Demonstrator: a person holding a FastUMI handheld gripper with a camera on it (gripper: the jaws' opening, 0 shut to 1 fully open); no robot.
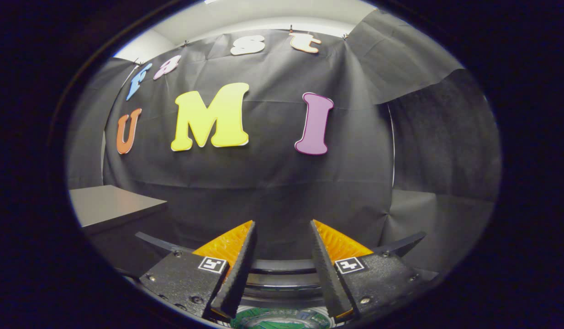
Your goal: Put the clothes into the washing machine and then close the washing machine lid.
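tool (pixel 282 228) open (empty), above washer rim (pixel 282 265)

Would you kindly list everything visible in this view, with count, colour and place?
black cloth wall: one, black, beyond the fingers, hung across the back of the booth.
grey surface: one, grey, flat, to the left of the fingers, against the wall.
curved rim: one, dark with lighter bands, low between the fingers; what it belongs to is unclear.
green patterned object: one, green and white, beneath the fingers, too cut off to identify.
tool: one, fingers apart, nothing between them.
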